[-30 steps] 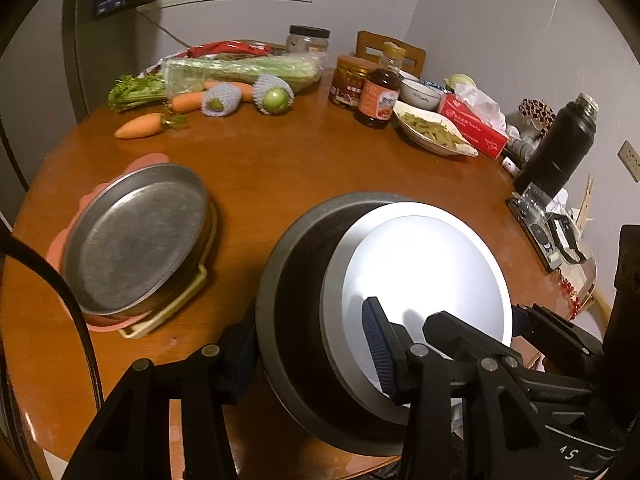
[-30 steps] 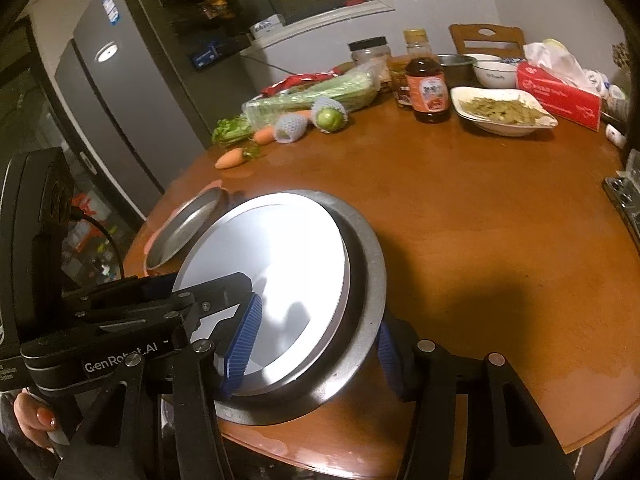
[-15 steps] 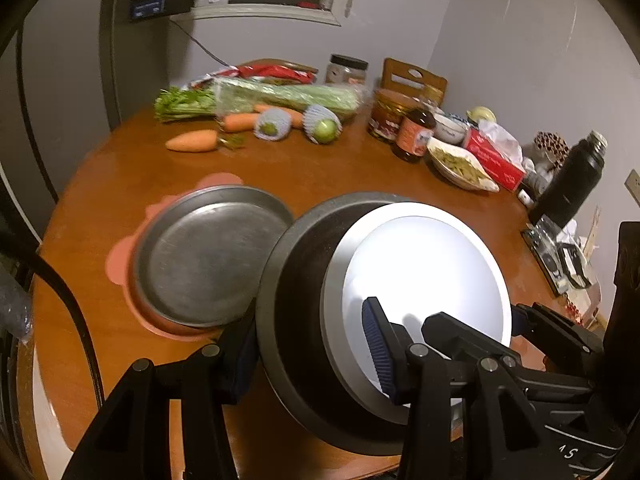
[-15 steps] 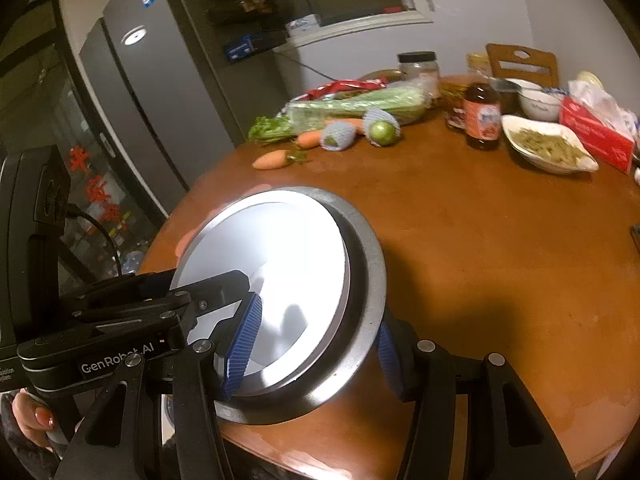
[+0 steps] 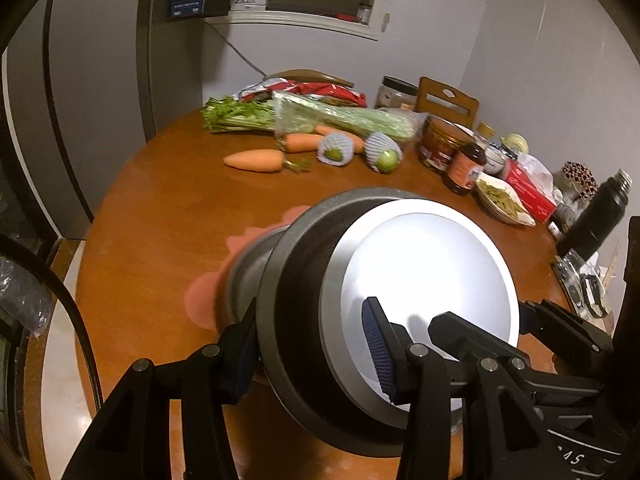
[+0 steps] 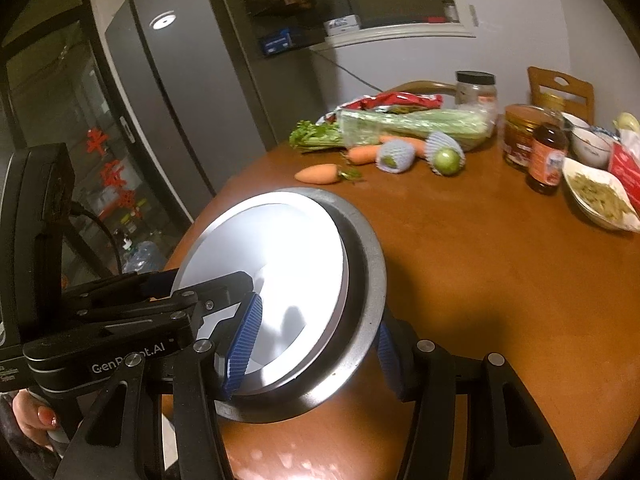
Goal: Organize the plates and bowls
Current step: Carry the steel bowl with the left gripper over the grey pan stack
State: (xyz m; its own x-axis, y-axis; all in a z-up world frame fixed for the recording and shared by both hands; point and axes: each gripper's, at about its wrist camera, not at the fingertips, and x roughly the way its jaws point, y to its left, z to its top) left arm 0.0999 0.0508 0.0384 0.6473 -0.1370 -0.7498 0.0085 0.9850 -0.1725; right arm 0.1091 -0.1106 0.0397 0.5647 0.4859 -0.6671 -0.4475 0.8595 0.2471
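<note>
Left claw (image 5: 312,354) and right claw (image 6: 314,344) both clamped on stacked pan (image 5: 304,308) with white plate (image 5: 432,280) inside, carried over metal dish (image 5: 248,276) at 9 o'clock; stacking judged partway, set-down left

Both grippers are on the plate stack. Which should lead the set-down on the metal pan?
Left, likely. The left gripper clamps the plate stack at the edge right beside the metal pan on the pink mat; the right gripper holds the far edge.
</note>
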